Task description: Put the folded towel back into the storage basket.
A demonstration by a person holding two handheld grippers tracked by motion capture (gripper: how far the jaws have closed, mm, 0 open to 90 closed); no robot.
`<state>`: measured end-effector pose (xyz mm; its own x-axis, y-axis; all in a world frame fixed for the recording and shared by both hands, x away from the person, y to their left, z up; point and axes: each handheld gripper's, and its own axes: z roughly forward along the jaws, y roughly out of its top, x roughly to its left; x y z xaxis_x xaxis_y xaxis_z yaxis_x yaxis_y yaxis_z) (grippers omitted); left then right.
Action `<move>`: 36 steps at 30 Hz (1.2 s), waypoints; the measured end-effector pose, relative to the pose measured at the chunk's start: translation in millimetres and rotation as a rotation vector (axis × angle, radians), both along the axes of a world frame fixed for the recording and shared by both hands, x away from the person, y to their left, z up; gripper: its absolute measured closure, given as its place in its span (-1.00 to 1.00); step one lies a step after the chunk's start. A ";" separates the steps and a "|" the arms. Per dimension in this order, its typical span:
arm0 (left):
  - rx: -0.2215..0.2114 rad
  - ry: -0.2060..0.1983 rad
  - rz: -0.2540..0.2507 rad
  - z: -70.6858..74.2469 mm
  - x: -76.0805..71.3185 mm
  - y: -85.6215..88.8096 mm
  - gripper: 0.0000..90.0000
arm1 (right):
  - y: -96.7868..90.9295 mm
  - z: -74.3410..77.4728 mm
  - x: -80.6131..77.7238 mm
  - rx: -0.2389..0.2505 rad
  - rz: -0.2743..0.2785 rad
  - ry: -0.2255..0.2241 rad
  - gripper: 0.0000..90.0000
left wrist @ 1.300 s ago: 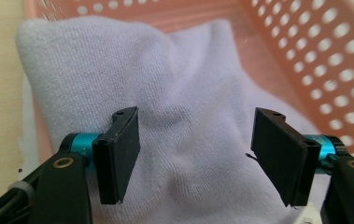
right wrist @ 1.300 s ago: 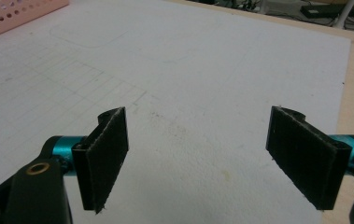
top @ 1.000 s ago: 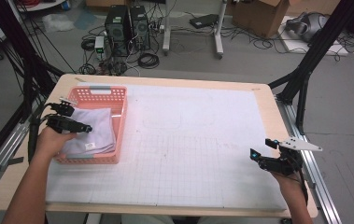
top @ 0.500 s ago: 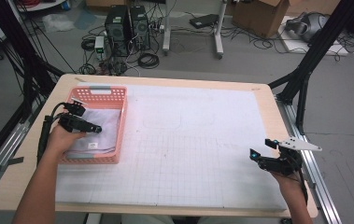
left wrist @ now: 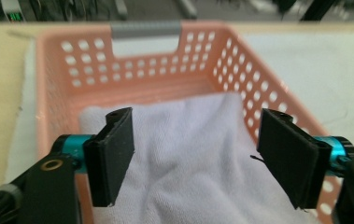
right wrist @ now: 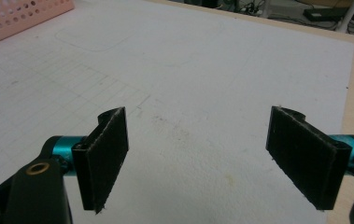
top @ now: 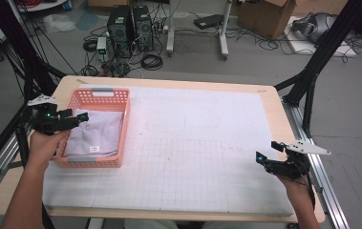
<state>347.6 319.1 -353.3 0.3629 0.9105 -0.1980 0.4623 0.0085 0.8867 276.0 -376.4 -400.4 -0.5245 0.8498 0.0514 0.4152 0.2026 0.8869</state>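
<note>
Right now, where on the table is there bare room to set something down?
The white mat is bare from the pink basket across to the right gripper. The basket itself is taken up by a folded white cloth, with the open left gripper over it.

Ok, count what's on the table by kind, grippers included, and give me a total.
Grippers: 2, the left gripper and the right gripper
Pink basket: 1
White towel in the basket: 1
Total: 4
</note>
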 end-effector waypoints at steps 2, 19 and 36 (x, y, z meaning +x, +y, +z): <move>-0.025 -0.057 0.001 1.5 -7.9 3.1 -0.43 | 0.0 0.1 0.0 0.002 0.000 -0.001 -0.55; -0.119 -0.304 -0.158 10.9 -53.1 -28.0 -0.57 | 3.9 0.1 -0.2 -0.005 0.025 -0.005 -0.55; -0.139 -0.344 -0.303 -7.2 -64.5 -98.8 -0.56 | 3.9 -1.8 -0.3 0.001 0.036 -0.003 -0.55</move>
<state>283.2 220.2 -360.4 0.6736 0.7271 -0.1327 0.1423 0.0486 0.9886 275.7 -372.5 -402.2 -0.5546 0.8306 0.0501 0.4048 0.2167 0.8884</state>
